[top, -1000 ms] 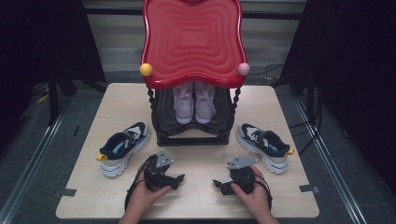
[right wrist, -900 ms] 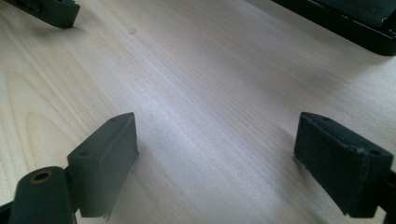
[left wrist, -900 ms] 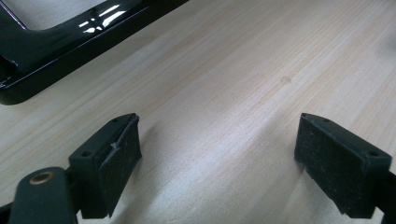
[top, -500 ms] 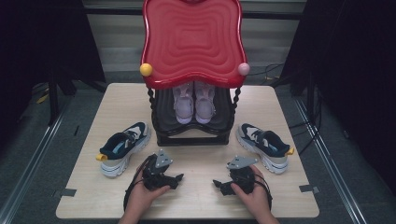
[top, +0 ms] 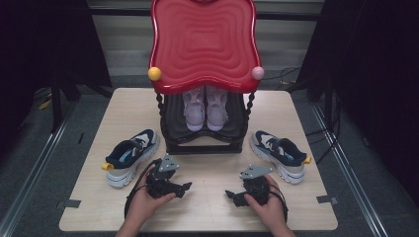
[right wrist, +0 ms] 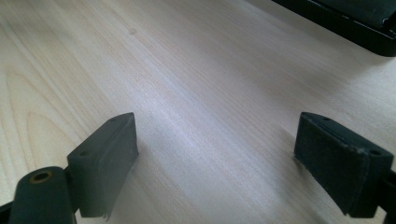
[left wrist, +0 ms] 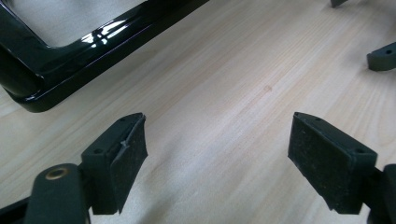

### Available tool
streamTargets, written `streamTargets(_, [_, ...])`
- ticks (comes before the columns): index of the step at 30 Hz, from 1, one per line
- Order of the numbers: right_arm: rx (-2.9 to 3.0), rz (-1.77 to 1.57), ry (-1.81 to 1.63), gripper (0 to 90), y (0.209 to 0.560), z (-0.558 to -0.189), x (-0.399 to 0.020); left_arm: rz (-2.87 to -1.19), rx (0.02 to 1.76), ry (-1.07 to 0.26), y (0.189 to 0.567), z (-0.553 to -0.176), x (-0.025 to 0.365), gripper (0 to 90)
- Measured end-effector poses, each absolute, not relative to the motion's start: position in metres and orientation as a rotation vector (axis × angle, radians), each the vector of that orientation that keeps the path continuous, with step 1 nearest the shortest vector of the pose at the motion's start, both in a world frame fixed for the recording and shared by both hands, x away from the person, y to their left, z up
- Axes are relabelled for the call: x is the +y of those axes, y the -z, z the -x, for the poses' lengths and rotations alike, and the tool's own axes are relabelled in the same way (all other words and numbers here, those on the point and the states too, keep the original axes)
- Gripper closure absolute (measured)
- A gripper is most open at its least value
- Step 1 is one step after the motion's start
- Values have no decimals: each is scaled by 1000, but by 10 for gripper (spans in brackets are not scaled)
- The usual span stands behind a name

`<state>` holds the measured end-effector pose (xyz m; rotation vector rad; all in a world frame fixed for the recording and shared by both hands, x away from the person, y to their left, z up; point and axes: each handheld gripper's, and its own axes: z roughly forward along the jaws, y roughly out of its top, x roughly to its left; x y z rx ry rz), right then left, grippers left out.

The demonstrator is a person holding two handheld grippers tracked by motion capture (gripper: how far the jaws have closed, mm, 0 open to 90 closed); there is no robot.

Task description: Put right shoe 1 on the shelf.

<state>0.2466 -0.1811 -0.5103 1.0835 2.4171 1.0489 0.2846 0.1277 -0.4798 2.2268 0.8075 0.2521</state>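
Both grippers rest on the table (top: 123,108), nothing picked yet. Left gripper (top: 184,187): jaws have just been closing a bit but stand apart, bare wood between them. Right gripper (top: 231,194): jaws apart, empty too. Left sneaker (top: 129,156) lies just beside my left hand (top: 143,202), right sneaker (top: 279,154) near the other, both outside the shoe rack (top: 205,136). I judge this the start; next I turn left toward that sneaker and straddle its side.

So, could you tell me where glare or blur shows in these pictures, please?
Left gripper view: bright glare streaks on the glossy black rack base. Right gripper view: soft sheen across the table, near jaws slightly blurred. High view: evenly lit, dark surroundings.
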Motion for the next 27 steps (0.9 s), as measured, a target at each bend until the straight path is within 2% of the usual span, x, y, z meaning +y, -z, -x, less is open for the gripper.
streamTargets(27, [2418, -1083, -1048, 129, 510, -247, -181, -2265, 826, -289, 442, -295, 156, 197])
